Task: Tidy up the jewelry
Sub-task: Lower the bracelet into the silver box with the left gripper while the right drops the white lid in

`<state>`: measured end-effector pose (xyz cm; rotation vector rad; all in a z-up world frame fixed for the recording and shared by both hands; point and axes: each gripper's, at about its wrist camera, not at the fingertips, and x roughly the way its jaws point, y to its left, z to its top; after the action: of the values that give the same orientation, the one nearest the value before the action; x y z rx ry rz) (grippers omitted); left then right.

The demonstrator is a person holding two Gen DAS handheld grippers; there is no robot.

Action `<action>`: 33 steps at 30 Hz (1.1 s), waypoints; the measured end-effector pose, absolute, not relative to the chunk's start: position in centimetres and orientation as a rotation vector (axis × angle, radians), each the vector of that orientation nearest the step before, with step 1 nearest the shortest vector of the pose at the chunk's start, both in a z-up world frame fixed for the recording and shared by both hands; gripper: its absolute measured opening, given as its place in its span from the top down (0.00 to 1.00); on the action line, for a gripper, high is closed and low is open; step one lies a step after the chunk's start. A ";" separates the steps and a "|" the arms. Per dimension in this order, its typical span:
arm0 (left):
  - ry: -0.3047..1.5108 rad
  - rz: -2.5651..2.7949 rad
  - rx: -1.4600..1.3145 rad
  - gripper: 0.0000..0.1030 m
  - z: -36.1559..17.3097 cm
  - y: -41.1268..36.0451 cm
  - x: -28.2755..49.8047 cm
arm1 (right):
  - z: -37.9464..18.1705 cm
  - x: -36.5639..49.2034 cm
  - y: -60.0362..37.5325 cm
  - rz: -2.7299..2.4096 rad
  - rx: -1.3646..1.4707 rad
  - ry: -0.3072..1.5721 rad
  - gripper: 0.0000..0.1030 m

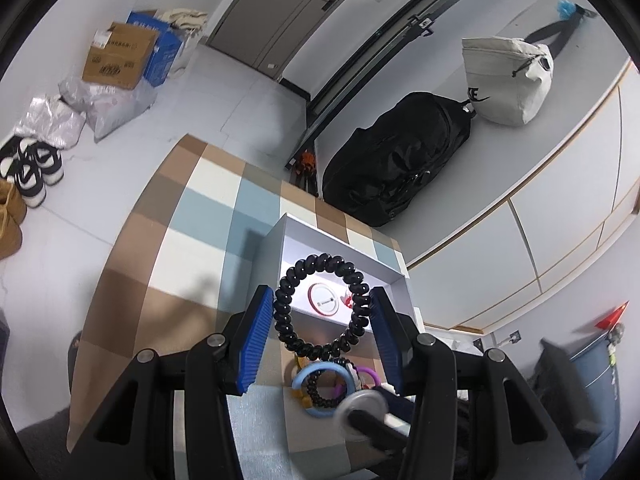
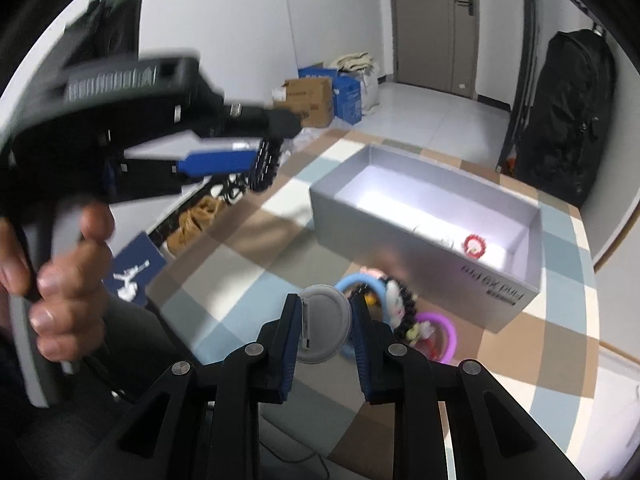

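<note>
Pinching a black coil hair tie [image 1: 322, 306] across its springy, light ring at frame centre above the grey box [image 1: 401, 292], the left claw [image 1: 322, 312] holds while the right claw [image 2: 325, 320] clamps a stiff round badge [image 2: 325, 327] at lower centre.

Only partial letters "E" show on the white bag [image 1: 508, 80]; the silver box's [image 2: 496, 280] print is illegible
</note>
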<state>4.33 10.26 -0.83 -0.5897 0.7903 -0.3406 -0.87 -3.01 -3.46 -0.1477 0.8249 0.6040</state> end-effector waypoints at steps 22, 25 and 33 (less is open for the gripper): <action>0.824 -0.298 -0.391 0.58 -1.0 4.4 9.7 | 1.4 8.4 -10.8 0.575 0.126 0.732 0.77; 0.826 -0.299 -0.342 0.58 -0.9 3.3 10.2 | 0.7 10.0 -11.4 0.579 0.152 0.753 0.77; 0.878 -0.309 -0.343 0.58 -1.9 2.6 11.6 | -0.7 12.4 -12.8 0.598 0.237 0.792 0.77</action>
<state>11.55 2.56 -1.91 -0.3430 0.8779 -0.3091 12.40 -12.80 -0.70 0.2370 0.7915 0.5983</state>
